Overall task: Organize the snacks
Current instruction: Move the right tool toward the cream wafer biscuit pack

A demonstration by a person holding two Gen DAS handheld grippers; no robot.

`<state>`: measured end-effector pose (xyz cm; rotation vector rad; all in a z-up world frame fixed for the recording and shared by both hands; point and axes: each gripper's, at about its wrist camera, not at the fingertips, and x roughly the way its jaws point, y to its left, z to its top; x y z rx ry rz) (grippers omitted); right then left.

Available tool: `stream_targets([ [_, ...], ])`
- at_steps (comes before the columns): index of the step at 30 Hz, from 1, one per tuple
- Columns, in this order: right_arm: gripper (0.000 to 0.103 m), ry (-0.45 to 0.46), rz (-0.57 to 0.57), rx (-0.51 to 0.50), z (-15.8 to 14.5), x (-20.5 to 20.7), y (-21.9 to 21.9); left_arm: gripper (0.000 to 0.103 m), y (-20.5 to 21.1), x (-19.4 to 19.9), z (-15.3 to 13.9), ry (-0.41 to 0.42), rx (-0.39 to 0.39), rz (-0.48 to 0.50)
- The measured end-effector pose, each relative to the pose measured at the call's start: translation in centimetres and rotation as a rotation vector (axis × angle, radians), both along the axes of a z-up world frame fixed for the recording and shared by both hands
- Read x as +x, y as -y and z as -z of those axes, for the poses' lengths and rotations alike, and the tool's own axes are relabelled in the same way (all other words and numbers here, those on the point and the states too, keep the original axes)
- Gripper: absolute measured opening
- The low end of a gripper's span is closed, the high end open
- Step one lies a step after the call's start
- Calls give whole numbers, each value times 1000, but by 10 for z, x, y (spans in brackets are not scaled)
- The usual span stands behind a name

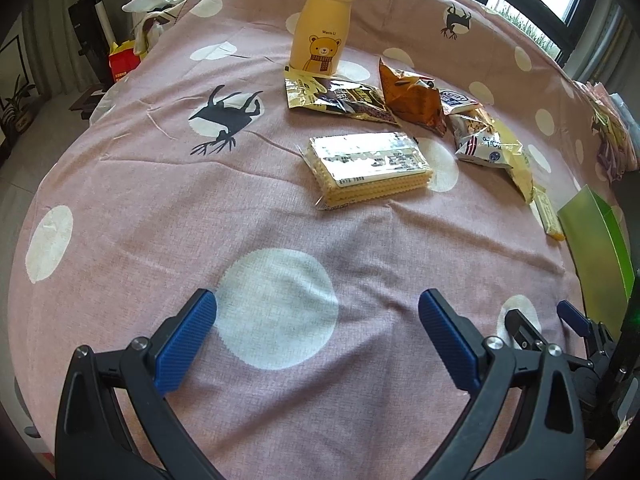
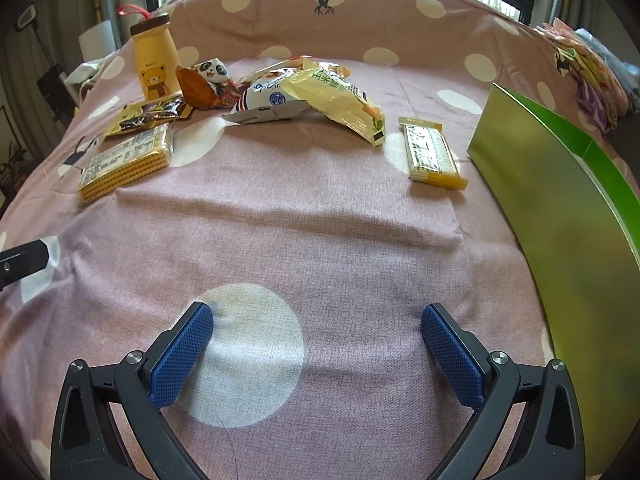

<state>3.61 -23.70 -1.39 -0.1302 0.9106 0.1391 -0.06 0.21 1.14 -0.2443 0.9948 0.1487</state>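
Snacks lie on a pink dotted bedspread (image 1: 140, 208). A clear pack of yellow crackers (image 1: 370, 168) lies mid-bed; it also shows in the right wrist view (image 2: 126, 162). Behind it are a dark-and-yellow packet (image 1: 340, 98), an orange-brown bag (image 1: 412, 100), a white bag (image 2: 268, 104) and a pale yellow bag (image 2: 340, 102). A small wafer pack (image 2: 432, 154) lies beside a green box (image 2: 560, 208). My left gripper (image 1: 318, 338) is open and empty above the cloth. My right gripper (image 2: 316, 344) is open and empty, and also shows in the left wrist view (image 1: 540, 320).
A yellow bear bottle (image 1: 322, 26) stands upright at the back; it also shows in the right wrist view (image 2: 154, 64). Folded cloth (image 2: 588, 68) lies at the far right. Windows run behind the bed. A red bag (image 1: 122, 64) sits off the bed's left side.
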Motion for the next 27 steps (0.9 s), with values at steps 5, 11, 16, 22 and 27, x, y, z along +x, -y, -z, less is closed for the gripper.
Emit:
stream_targets([
  [5, 103, 0, 1, 1, -1, -1, 1, 101, 0, -1, 0, 15, -9, 4],
  [11, 103, -8, 4, -10, -1, 0, -2, 98, -3, -3, -8, 28, -24, 6],
  [16, 103, -86, 4, 28, -15, 2, -1, 96, -12, -3, -19, 42, -53, 2],
  [22, 103, -112, -98, 275, -88, 18, -7, 90, -26, 22, -52, 90, -66, -61],
  [27, 103, -72, -172, 394, -143, 60, -32, 89, -33, 53, -62, 119, -35, -73],
])
